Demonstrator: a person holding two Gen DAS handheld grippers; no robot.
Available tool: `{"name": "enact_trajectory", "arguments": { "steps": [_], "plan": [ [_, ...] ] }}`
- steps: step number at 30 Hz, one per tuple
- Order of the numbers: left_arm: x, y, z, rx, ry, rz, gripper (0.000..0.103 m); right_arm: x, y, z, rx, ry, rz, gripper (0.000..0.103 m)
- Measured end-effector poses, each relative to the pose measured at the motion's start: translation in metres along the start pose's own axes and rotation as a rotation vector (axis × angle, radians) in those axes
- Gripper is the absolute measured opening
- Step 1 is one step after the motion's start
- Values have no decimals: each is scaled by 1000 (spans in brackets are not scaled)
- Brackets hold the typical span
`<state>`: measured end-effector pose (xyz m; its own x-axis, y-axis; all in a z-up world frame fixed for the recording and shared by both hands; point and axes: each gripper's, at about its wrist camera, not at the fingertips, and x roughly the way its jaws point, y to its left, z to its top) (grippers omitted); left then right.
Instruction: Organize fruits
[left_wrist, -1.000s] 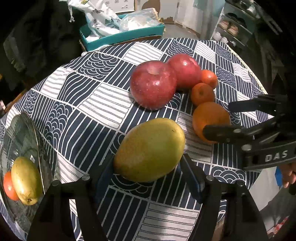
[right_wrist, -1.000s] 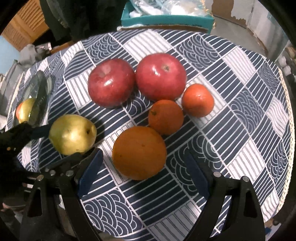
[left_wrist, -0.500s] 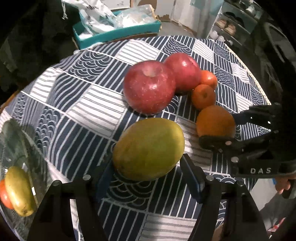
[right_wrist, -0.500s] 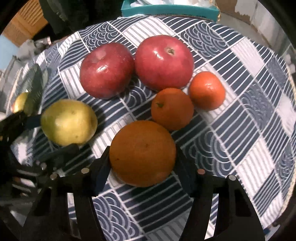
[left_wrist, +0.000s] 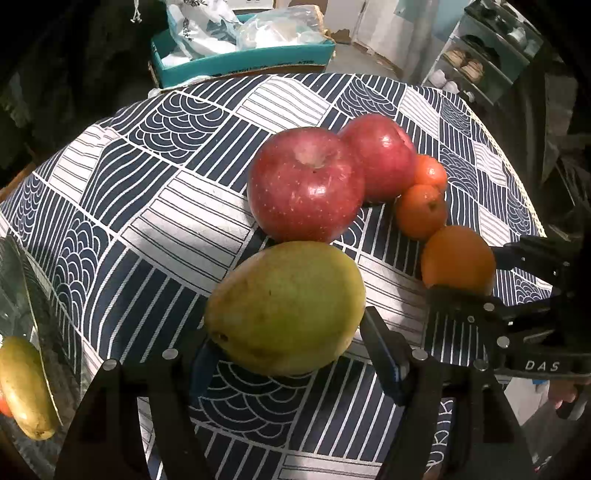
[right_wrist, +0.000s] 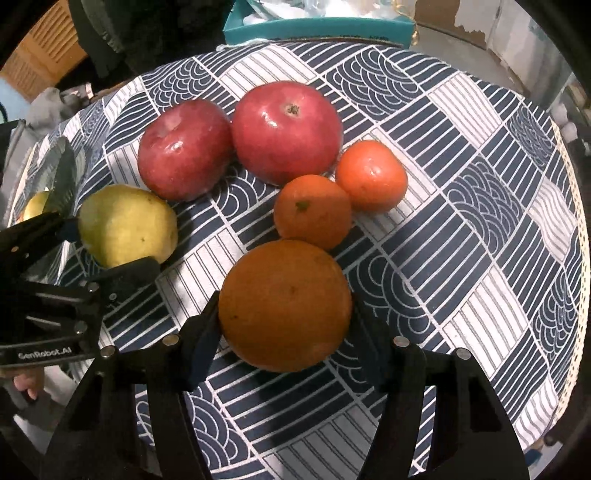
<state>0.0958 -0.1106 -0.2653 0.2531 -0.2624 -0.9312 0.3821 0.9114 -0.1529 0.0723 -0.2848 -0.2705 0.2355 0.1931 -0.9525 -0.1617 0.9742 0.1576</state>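
Clamping with the left hand-held gripper (left_wrist: 291, 339) on a large yellow-green oval mango (left_wrist: 284, 302), both pads pressing its flanks, and seemingly holding it just clear of the navy-and-white patterned tablecloth (left_wrist: 184, 229), judging by the shadow underneath. Squeezing with the right hand-held gripper (right_wrist: 284, 314), jaws having just been closing, on a big round orange (right_wrist: 284, 302) sitting between them; pads appearing to touch both sides of the skin, with the fruit probably resting on the cloth.

Looking just ahead of the right gripper: two small orange tangerines (right_wrist: 314, 212) (right_wrist: 371, 175) touching each other, the nearer one close against the held orange. Looking further ahead: two large glossy red apples (right_wrist: 184, 151) (right_wrist: 286, 131) side by side. Looking off to the left of the left gripper: a clear glass plate (left_wrist: 33, 306) already carrying a yellow-green fruit (left_wrist: 22, 384) and something red, mostly cut off at the edge.

Judging from all this: working through the pick-up step with both hands at once. Probably calling next for lifting straight up, keeping both grips firm on rounded, slippery skins, then carrying toward the plate. Risking a nudge to the neighbouring tangerine when raising the orange, and a roll-off when setting round fruit on the shallow glass.
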Motion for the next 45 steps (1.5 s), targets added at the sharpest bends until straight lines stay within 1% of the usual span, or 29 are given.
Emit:
{"name": "enact_trajectory", "arguments": {
  "steps": [10,17,20,28,34,35,37,38,40,41,42,45],
  "plan": [
    [4,-3,1,-8,-4,15,75,-4,2,2,-5,-18,-12,64],
    [2,-5,-2,-22,-24,37,74,-11,3,0,-22,-34,-32,64],
    [-3,-5,-6,-19,-37,56,73,-15,6,3,-27,-54,-43,64],
    [-17,2,-14,-41,-64,72,71,-26,16,12,-45,-111,-63,64],
    [-38,7,-15,-59,-119,78,69,-35,25,15,-60,-143,-63,64],
    [-44,7,-15,-59,-136,83,68,-37,27,16,-62,-151,-64,64],
    [-53,7,-14,-57,-164,90,62,-41,29,17,-65,-161,-64,64],
    [-58,6,-12,-52,-176,86,55,-43,30,18,-63,-167,-65,64],
    [-69,4,-9,-52,-200,85,28,-50,32,19,-64,-183,-64,64],
    [-73,4,-7,-57,-203,65,26,-53,34,19,-66,-189,-65,64],
    [-74,4,-6,-61,-201,61,26,-55,35,19,-66,-192,-65,64],
    [-66,6,-3,-49,-173,70,27,-57,36,20,-61,-191,-62,64]
  ]
}}
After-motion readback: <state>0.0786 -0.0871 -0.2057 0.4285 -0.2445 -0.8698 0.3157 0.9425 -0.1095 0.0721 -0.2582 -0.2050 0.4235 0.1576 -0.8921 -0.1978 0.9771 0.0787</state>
